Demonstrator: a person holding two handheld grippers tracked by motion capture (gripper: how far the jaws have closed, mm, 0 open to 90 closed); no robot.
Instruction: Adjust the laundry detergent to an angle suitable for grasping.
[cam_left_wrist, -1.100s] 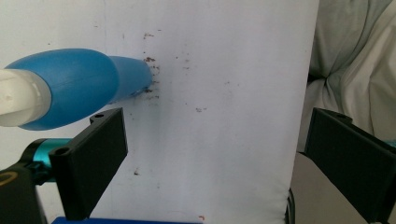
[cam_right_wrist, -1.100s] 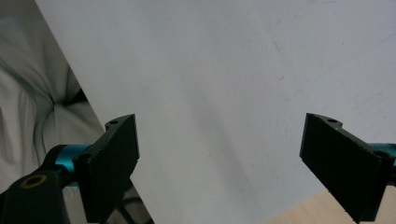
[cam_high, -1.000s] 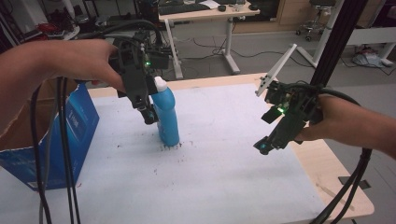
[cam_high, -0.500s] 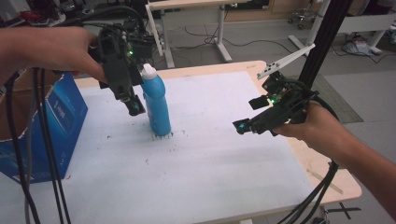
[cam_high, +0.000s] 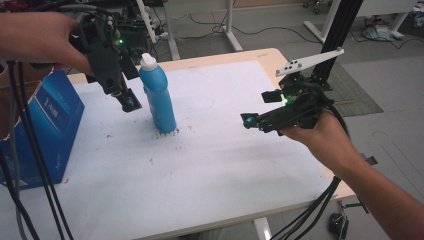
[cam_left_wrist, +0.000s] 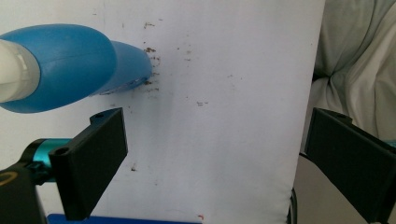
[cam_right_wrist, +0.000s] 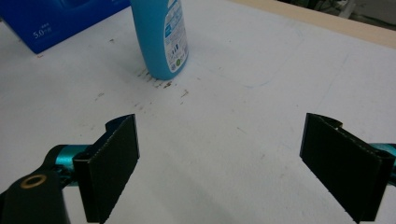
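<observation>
Now, bottle (cam_high: 158, 97): blue with white cap, upright on the white table cover (cam_high: 215, 150), toward 11 o'clock of its middle.
Specks (cam_high: 170, 134): dark, scattered at the bottle's base.
Left gripper (cam_high: 131, 102): jaws spread, nothing between them, just beside the bottle at its 9 o'clock.
Right gripper (cam_high: 252, 120): jaws spread, empty, well apart at the bottle's 3 o'clock.
Box (cam_high: 42, 127): blue carton, at 9 o'clock.

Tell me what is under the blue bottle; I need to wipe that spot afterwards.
The blue bottle stands upright on the white table. Dark specks ring its base; whatever lies directly beneath the base is covered.
</observation>
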